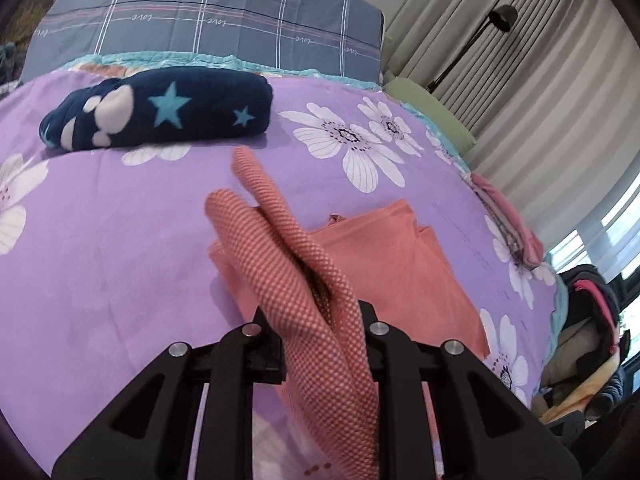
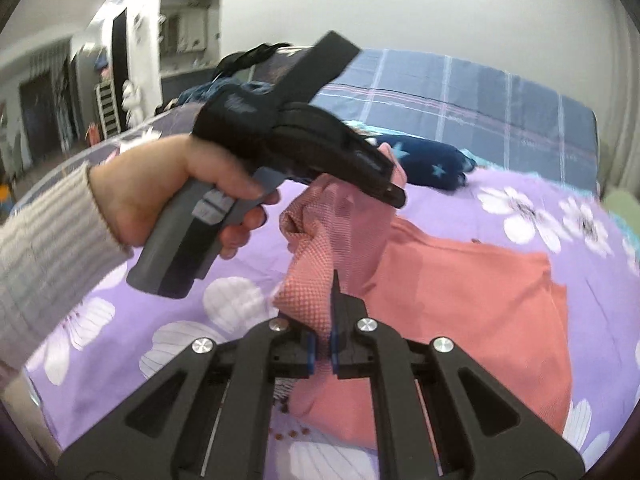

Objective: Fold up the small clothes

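Note:
A salmon garment (image 1: 384, 248) (image 2: 480, 300) lies on the purple flowered bedsheet (image 1: 120, 240) (image 2: 520, 208). One end, showing a pink checked weave (image 1: 280, 248) (image 2: 316, 248), is lifted off the sheet. My left gripper (image 1: 320, 312) is shut on that checked cloth, which drapes over and hides its fingertips. In the right wrist view the left gripper (image 2: 394, 194) is held by a hand (image 2: 192, 192) in a knitted sleeve, with cloth hanging from its jaws. My right gripper (image 2: 330, 292) is shut on the lower part of the same checked fold.
A folded navy garment with blue stars (image 1: 160, 108) (image 2: 432, 160) lies further back on the bed. Behind it is a grey-blue plaid quilt (image 1: 220, 12) (image 2: 460, 92). A small stack of folded clothes (image 1: 516, 224) sits at the bed's right edge, beside a heap of clothes (image 1: 592, 320), curtains and a floor lamp (image 1: 480, 40).

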The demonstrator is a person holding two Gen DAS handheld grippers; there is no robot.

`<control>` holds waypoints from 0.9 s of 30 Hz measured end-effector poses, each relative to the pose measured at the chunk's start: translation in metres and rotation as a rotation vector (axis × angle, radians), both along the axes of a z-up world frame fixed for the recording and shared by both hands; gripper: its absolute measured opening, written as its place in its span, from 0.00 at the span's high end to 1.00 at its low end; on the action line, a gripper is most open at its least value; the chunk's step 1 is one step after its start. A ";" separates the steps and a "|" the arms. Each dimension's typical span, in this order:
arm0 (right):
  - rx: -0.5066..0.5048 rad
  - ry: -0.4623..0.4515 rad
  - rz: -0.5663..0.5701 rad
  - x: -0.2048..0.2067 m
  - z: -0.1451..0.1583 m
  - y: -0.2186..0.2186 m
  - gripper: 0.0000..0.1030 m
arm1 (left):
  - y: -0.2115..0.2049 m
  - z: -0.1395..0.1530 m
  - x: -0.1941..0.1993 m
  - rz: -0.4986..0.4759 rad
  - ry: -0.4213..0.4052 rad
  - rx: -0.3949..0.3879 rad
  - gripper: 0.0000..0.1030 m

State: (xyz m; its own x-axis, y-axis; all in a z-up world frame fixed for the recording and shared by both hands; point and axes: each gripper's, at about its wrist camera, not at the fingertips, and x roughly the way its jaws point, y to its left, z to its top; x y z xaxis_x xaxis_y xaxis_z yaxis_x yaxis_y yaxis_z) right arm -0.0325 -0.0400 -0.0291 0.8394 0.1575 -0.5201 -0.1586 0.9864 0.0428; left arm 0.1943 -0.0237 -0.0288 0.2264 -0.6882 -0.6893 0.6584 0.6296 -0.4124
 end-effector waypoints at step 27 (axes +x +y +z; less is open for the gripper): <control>0.379 0.035 -0.266 -0.045 -0.038 -0.201 0.95 | -0.218 0.003 -0.056 -0.097 -0.118 0.318 0.86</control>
State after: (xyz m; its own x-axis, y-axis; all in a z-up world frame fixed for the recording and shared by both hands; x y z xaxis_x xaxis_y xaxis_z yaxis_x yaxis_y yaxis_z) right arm -0.0780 -0.2407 -0.0673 0.8593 0.1239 -0.4963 0.1055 0.9065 0.4089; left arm 0.1384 -0.2414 -0.0262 0.2607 -0.4656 -0.8457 0.7531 0.6462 -0.1237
